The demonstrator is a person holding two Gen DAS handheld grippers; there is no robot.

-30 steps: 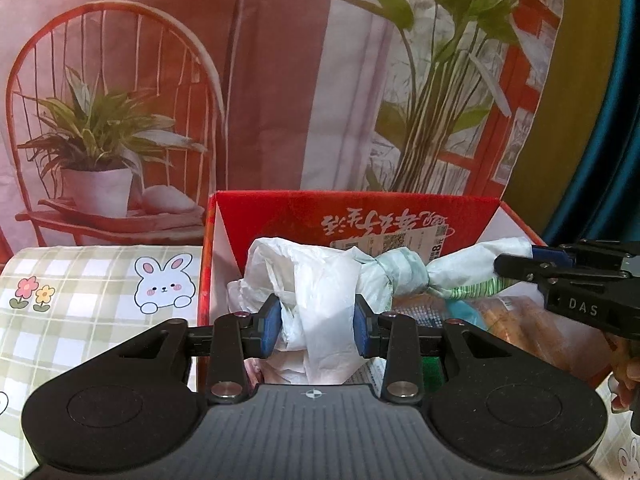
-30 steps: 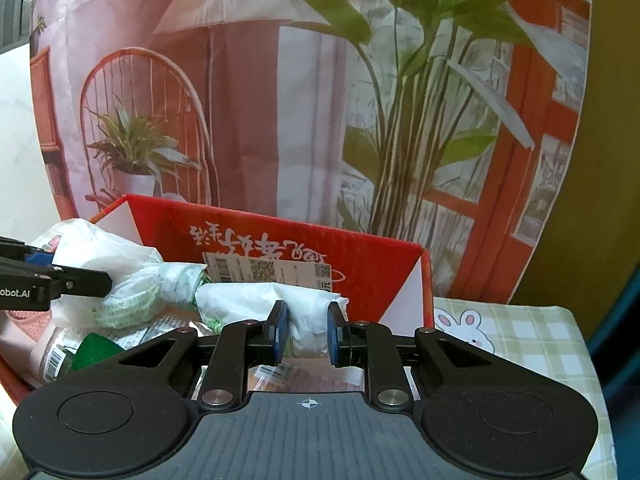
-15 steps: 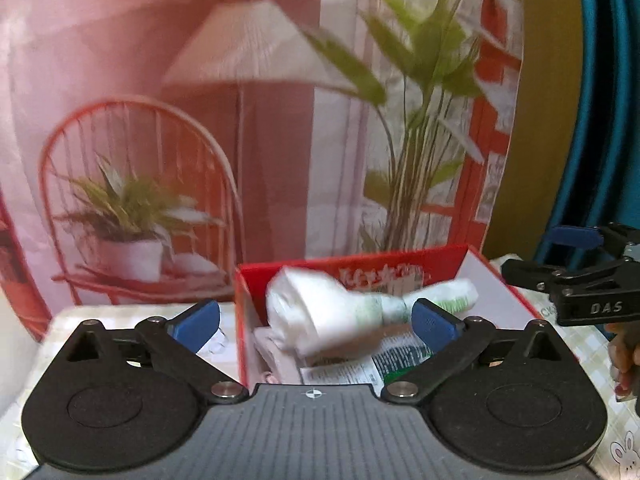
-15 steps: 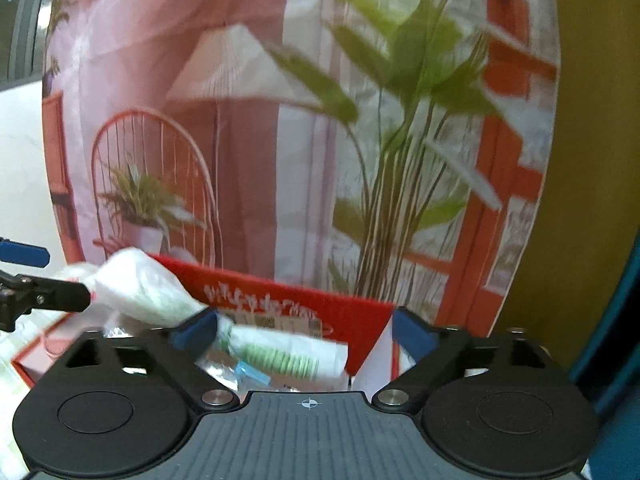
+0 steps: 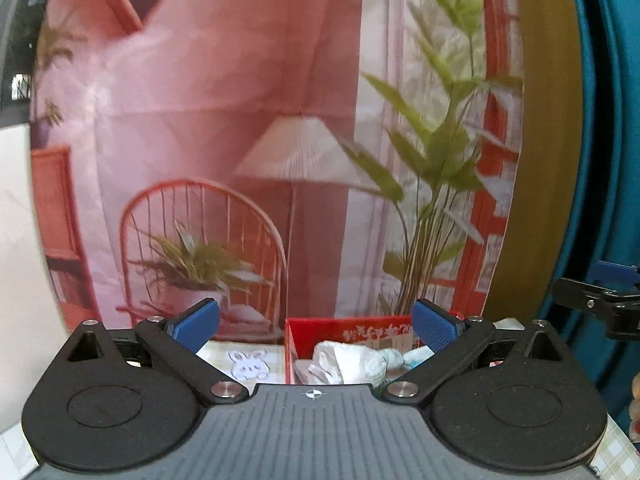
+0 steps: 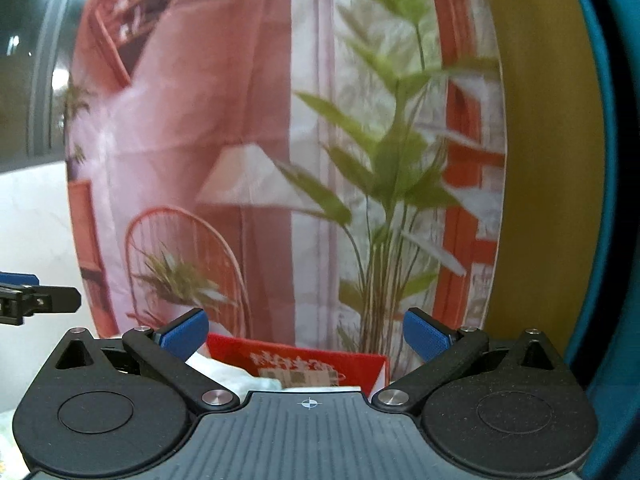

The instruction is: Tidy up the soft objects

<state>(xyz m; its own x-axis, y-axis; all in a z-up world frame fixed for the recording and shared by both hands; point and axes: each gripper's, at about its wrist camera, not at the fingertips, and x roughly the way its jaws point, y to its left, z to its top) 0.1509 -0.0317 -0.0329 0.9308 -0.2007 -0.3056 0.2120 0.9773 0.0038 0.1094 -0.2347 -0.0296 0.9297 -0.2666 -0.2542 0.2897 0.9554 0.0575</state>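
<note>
Nearest the left wrist camera, the left gripper (image 5: pixel 316 326) has its blue pads splayed as wide as they go, nothing between them but air. Same story on the right wrist view: the right gripper (image 6: pixel 306 334) spread fully, empty, blue pads far apart.

Just past the left gripper's fingertips and lower down sits the red box (image 5: pixel 352 330), its near rim hidden behind the gripper body, its left wall and back wall showing clear. Inside lies the white plastic bag bundle (image 5: pixel 348 362), twisted at one end, resting below and between the open pads, not touched by either. To the box's left, the checked cloth with a bunny print (image 5: pixel 248 364) offers bare surface.

The right wrist view catches the same box from the other side: the back wall with its printed label and the right corner (image 6: pixel 378 372), with a pale bit of the bundle (image 6: pixel 216 370) peeking beside the left pad. The bunny print does not show there.

Each camera spots the other tool: the right gripper's black finger at the left view's right edge (image 5: pixel 600 304), the left one's at the right view's left edge (image 6: pixel 36 300). Both stand well apart from the box.

Farthest back hangs the printed backdrop (image 5: pixel 240 140) of chair, lamp and plants, with a teal curtain (image 5: pixel 608 160) to the right.
</note>
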